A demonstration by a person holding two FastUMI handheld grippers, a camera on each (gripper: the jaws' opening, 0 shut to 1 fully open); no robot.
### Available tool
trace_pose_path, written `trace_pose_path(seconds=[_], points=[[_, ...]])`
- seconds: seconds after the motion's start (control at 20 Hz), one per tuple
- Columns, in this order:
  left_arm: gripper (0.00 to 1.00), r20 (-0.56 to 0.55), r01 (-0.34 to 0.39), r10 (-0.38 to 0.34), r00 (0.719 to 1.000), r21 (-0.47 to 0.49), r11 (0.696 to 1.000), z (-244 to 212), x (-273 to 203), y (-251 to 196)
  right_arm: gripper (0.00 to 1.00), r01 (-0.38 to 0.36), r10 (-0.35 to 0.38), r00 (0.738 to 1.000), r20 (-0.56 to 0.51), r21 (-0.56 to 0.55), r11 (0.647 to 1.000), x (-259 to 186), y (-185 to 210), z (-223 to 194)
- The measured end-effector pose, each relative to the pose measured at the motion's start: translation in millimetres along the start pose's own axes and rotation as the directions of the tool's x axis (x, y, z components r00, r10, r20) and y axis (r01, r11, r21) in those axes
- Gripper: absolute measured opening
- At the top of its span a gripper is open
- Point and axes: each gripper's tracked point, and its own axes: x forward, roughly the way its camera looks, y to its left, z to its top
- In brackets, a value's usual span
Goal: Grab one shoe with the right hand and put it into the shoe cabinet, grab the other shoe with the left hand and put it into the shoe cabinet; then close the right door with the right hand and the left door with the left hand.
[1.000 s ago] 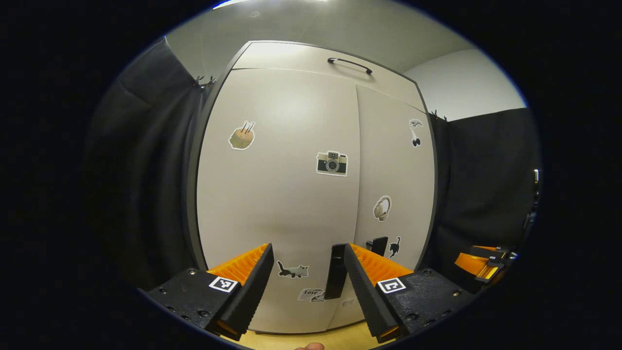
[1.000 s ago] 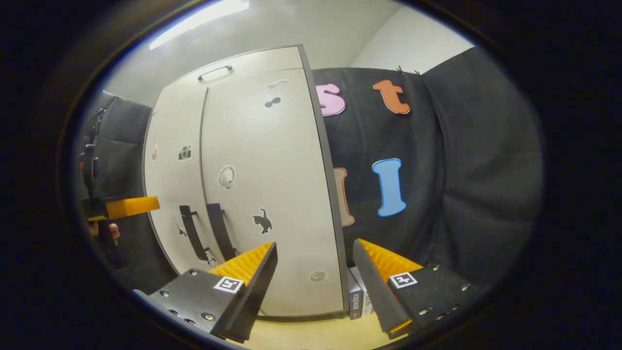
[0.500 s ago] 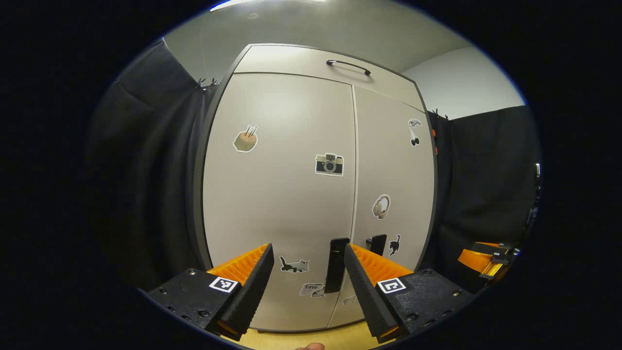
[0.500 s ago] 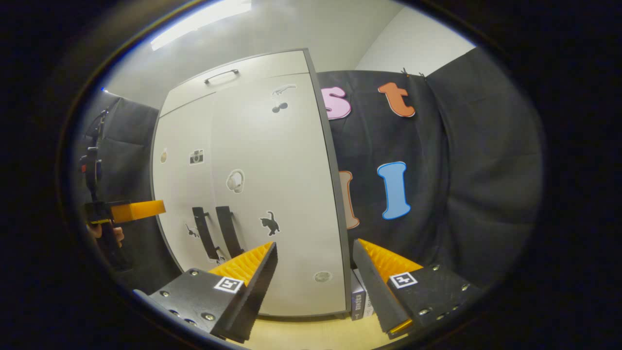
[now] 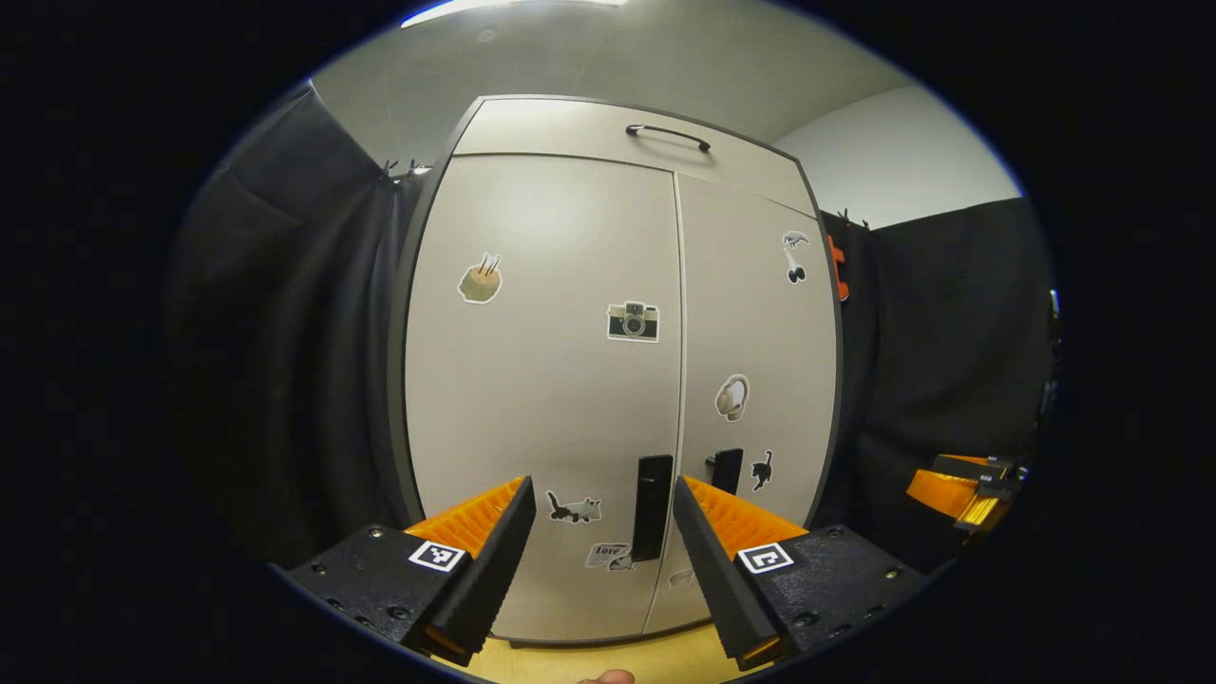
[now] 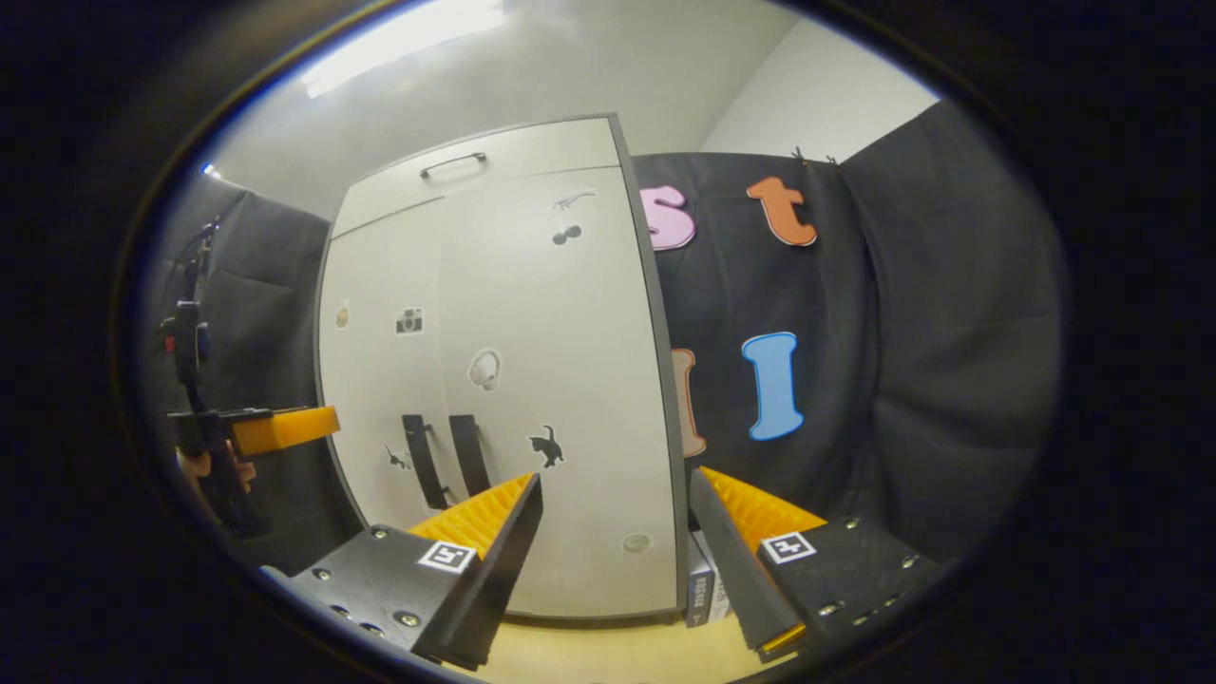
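Beige shoe cabinet [image 5: 570, 380] stands against black cloth, left door [image 5: 541, 399] and right door [image 5: 760, 332] both flush shut, so shoes inside are hidden. Left gripper [image 5: 603, 532] spread wide, holding nothing, aimed at the left door's black handle [image 5: 653, 506] without touching; right door's handle [image 5: 727, 470] just beside it. Stickers on doors: camera [image 5: 633, 321], headphones [image 5: 731, 397], cats; one sticker's writing too small to read. Right gripper [image 6: 616, 532] also spread wide, empty, near the cabinet's right edge; small boxes [image 6: 703, 584] sit just beside the cabinet base, labels unreadable.
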Motion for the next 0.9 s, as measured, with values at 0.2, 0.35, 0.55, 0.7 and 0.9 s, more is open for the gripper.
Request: trace_pose_path(seconds=[0.2, 0.35, 0.55, 0.7, 0.9], points=[[0.89, 0.011, -0.001, 0.001, 1.000, 0.036, 0.999, 1, -12, 4, 0.93, -0.004, 0.004, 1.000, 0.026, 0.003, 1.000, -15, 13, 9], [0.89, 0.015, 0.024, -0.025, 1.000, 0.034, 0.999, 3, -18, -2, 0.93, 0.005, -0.005, 0.999, 0.037, 0.000, 1.000, -28, 21, 12], [0.89, 0.014, 0.060, -0.060, 0.998, 0.014, 0.998, 2, -22, -9, 0.93, 0.040, -0.039, 0.998, 0.051, -0.009, 0.999, -48, 25, 11], [0.89, 0.012, 0.091, -0.091, 0.996, 0.007, 0.996, 0, -25, -15, 0.93, 0.071, -0.070, 0.996, 0.050, -0.006, 0.997, -61, 24, 7], [0.89, 0.019, 0.123, -0.123, 0.992, 0.010, 0.992, 1, -29, -28, 0.93, 0.106, -0.105, 0.993, 0.061, -0.016, 0.994, -76, 18, 9]])
